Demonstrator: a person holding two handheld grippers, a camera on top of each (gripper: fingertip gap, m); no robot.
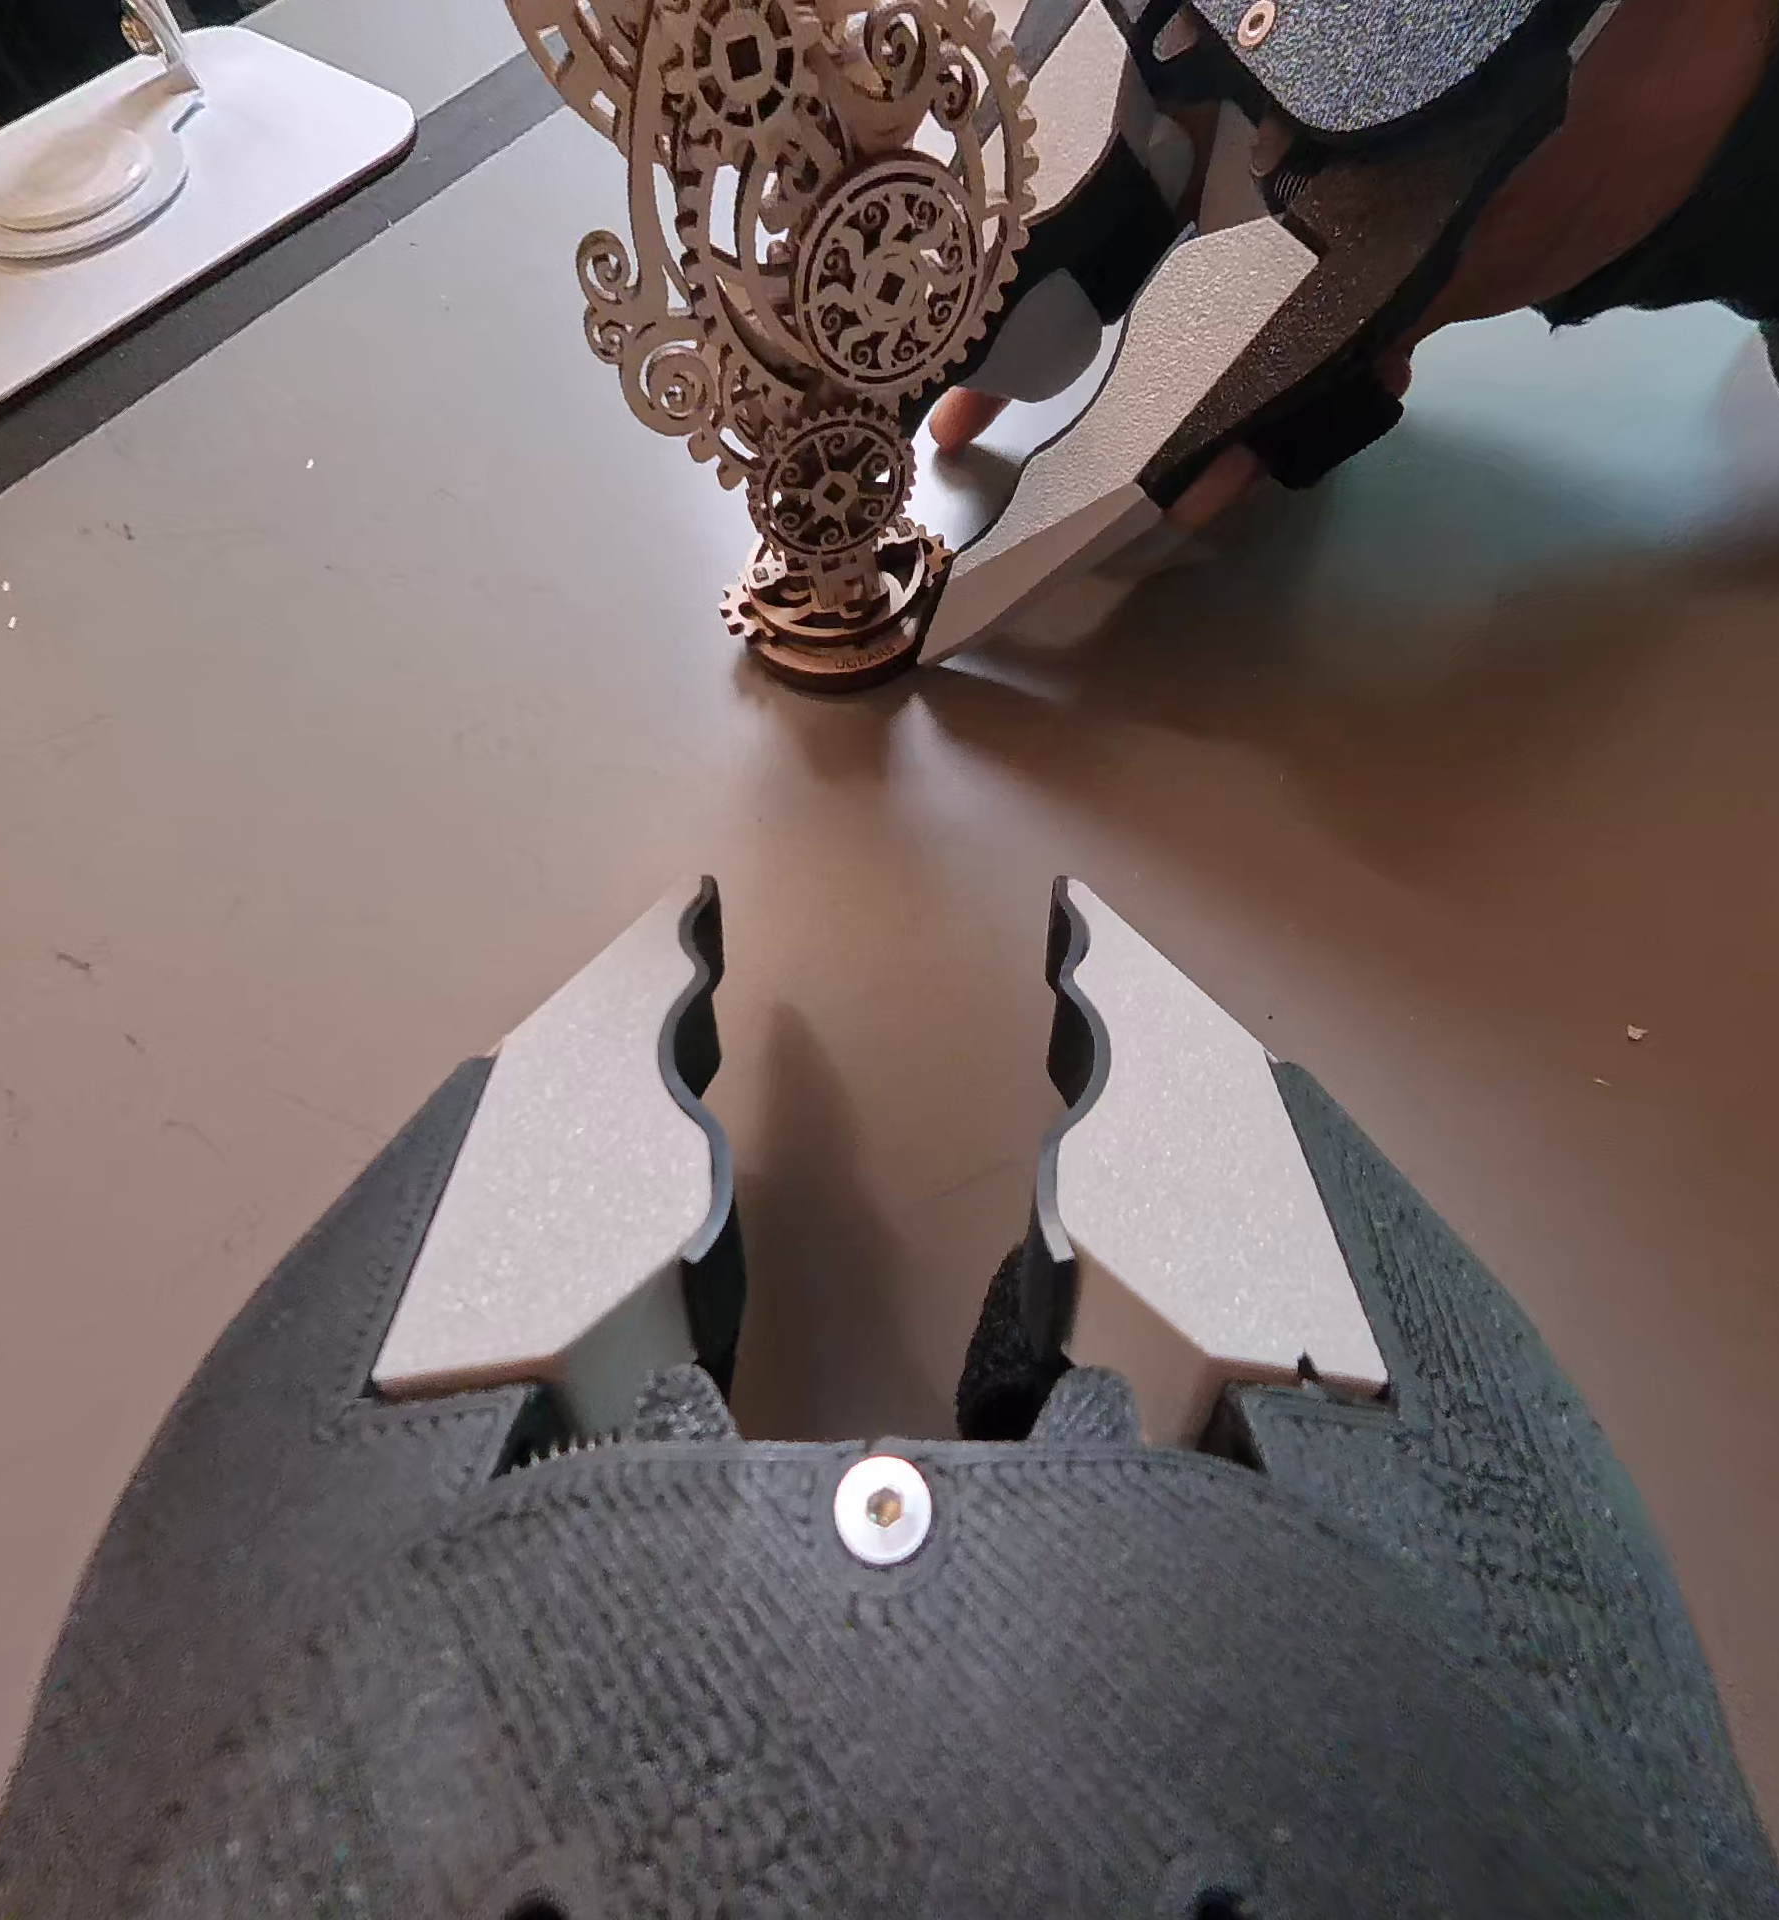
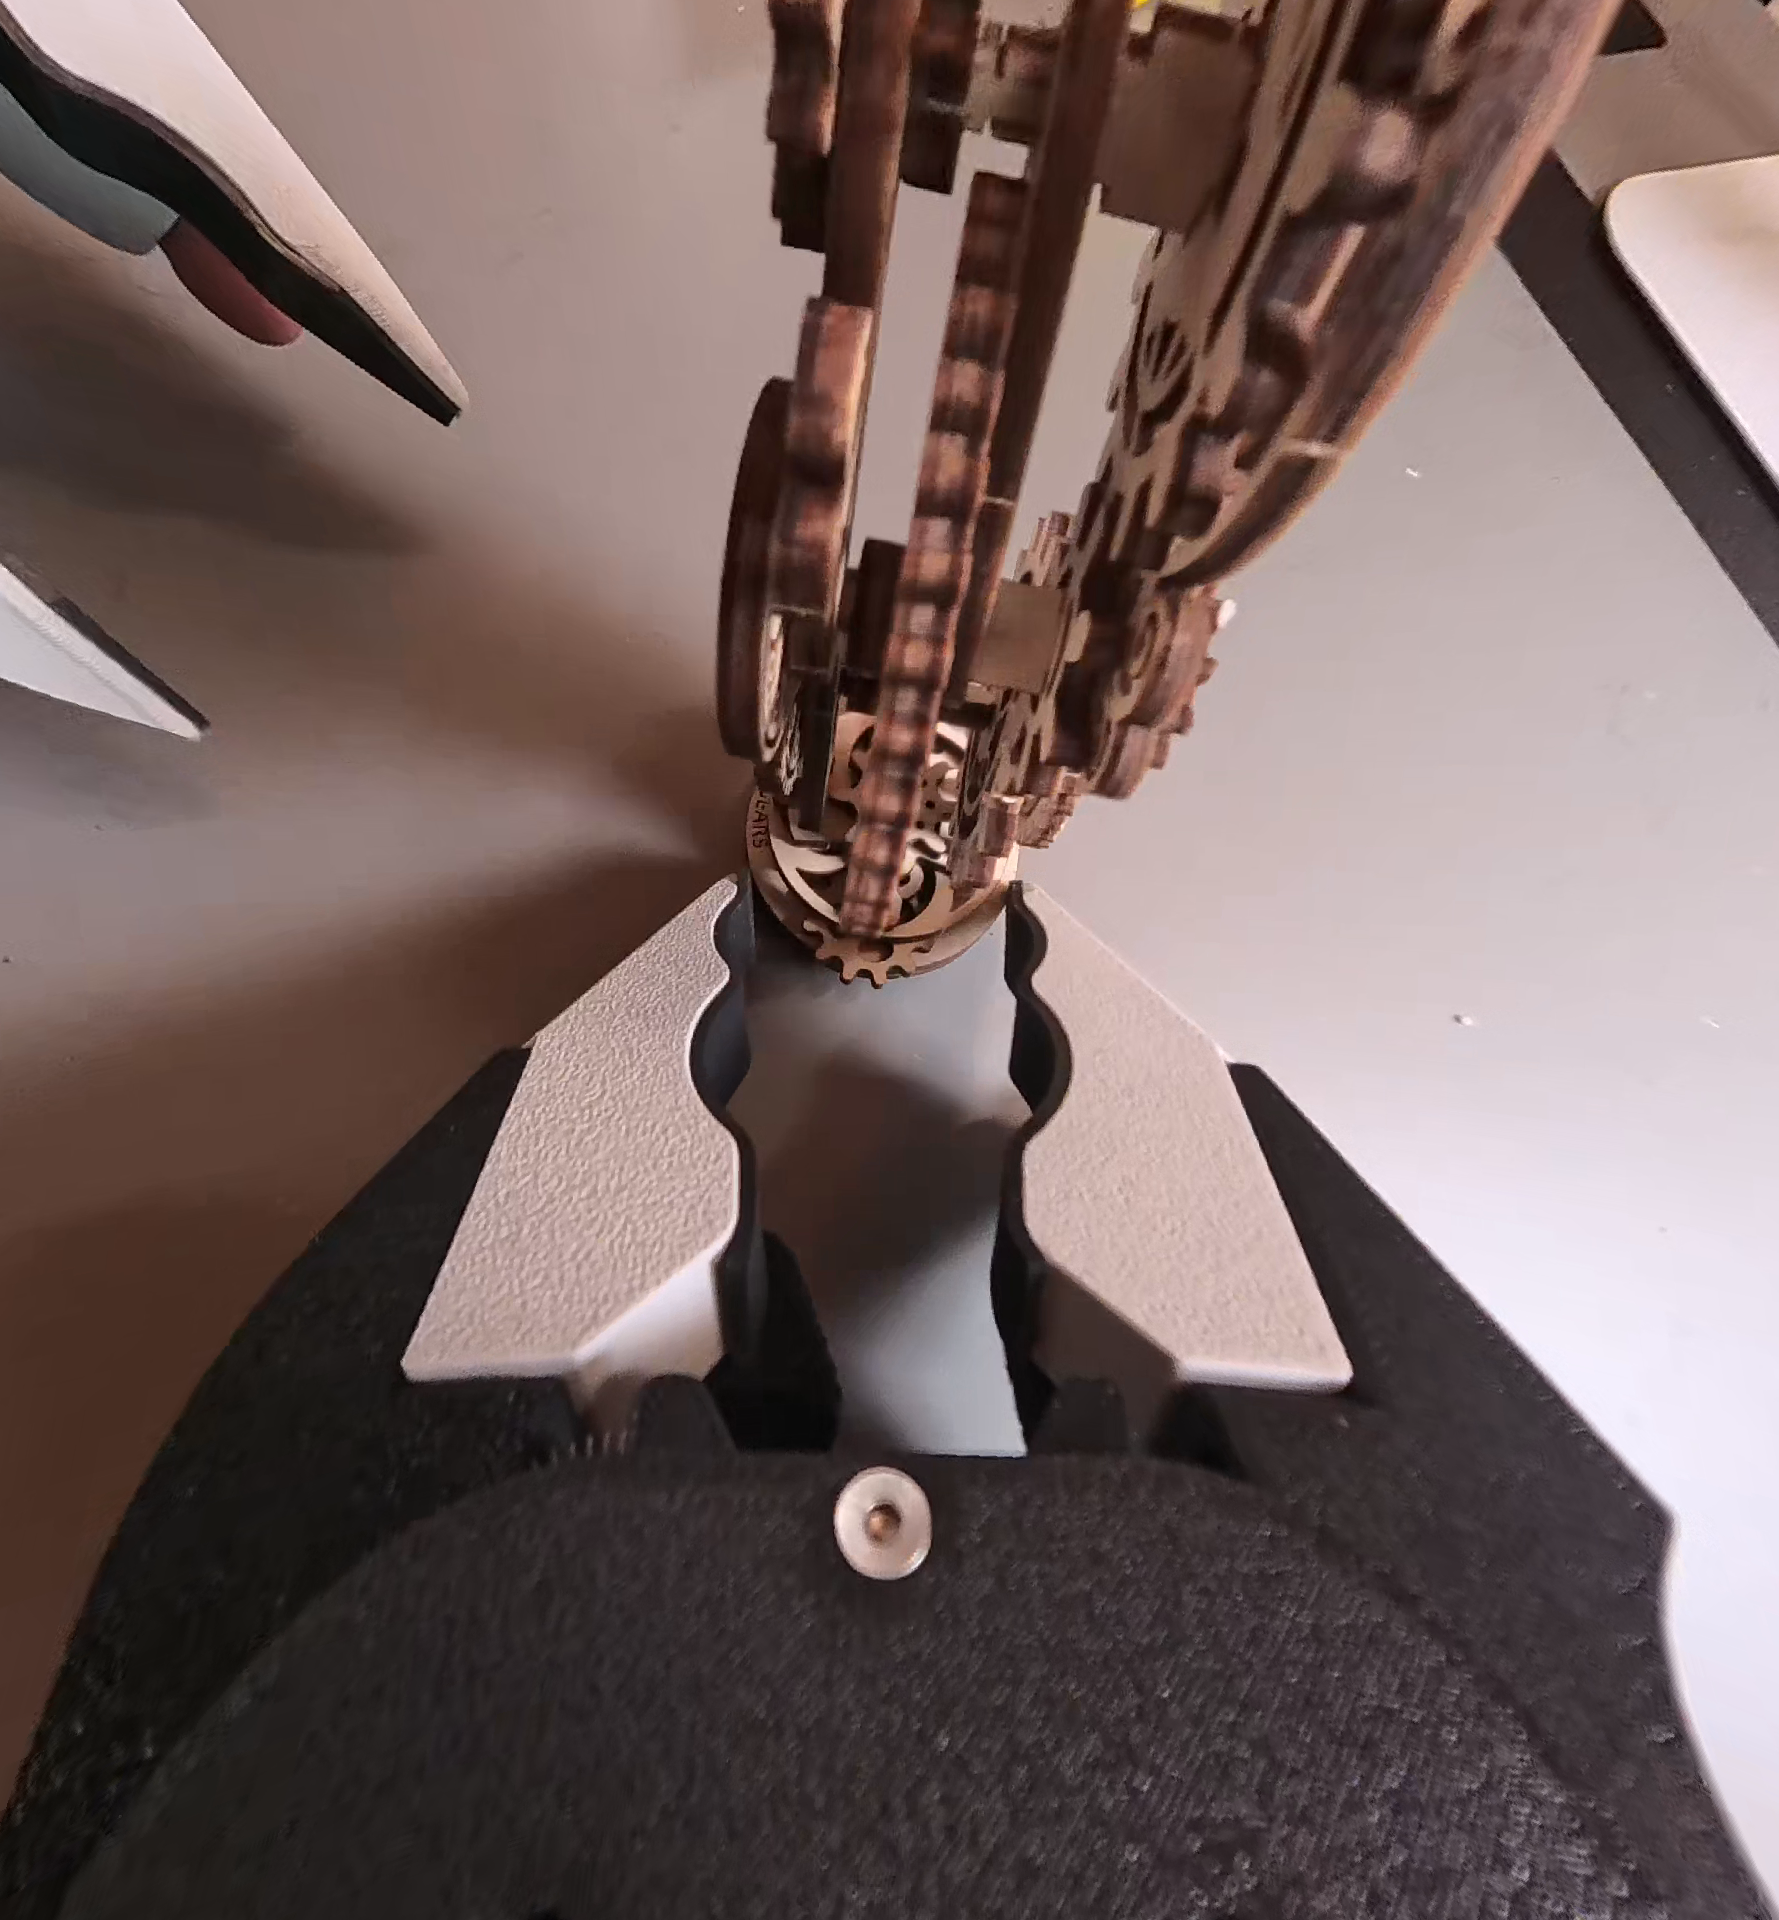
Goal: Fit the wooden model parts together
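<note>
Left gripper (image 1: 883,904): nearest the left wrist camera, black body with two grey fingers (image 1: 594,1122) spread wide apart; bare table shows between them and they hold nothing.
Table (image 1: 241,831): brown-grey, smooth, with a few pale crumbs scattered on it.
White tray (image 1: 137,208): far left corner of the left wrist view, flat with rounded corners, well apart from the model.
Wooden model (image 1: 833,312): upright on the table ahead of the left gripper, a tall stack of pale cut-out gears and scrollwork rising from a small round base (image 1: 831,649).
Right gripper (image 2: 877,894): in its own view the two fingertips (image 2: 698,935) stand on either side of the round base (image 2: 869,914), clasping it low down; the left pad lies against the base's edge and the right pad meets it at the tip.
Right gripper from the left view (image 1: 932,634): its near finger touches the base's right side, down at the table.
Hand (image 1: 1280,436): in a dark fingerless glove, wrapped round the right gripper, fingertips near the table.
</note>
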